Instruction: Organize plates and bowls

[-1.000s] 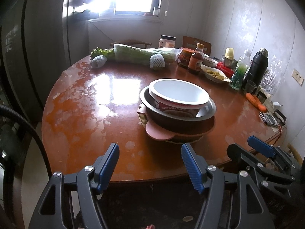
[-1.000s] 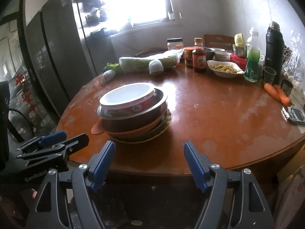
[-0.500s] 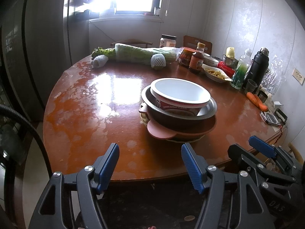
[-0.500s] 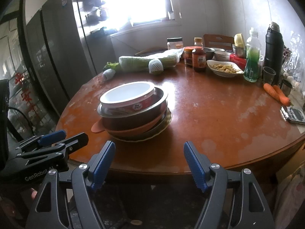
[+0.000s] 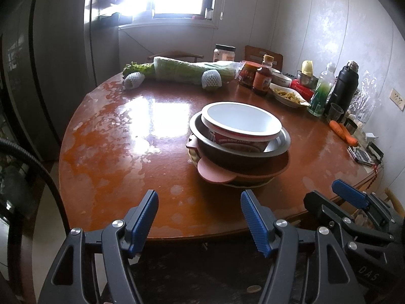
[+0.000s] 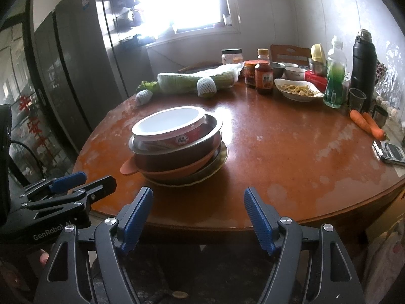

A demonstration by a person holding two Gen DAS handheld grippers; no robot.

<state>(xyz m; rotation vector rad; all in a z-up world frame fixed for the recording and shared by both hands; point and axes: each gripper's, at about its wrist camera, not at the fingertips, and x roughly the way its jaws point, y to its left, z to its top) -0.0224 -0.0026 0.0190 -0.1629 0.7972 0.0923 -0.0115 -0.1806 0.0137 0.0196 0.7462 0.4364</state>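
Observation:
A stack of dishes stands on the round brown table. On top is a white bowl with a red printed band. Under it nest a steel bowl, a pink eared bowl and a patterned plate. My left gripper is open with nothing between its blue pads, held off the table's near edge, short of the stack. My right gripper is open too, just right of the stack. Each gripper shows in the other's view.
Along the far edge lie wrapped cabbage and two netted fruits. At the back right stand sauce jars, a dish of food, a green bottle, a black flask, carrots and a phone.
The stack sits slightly lower and nearer in the left wrist view; both grippers keep the same opening and nothing was taken hold of.

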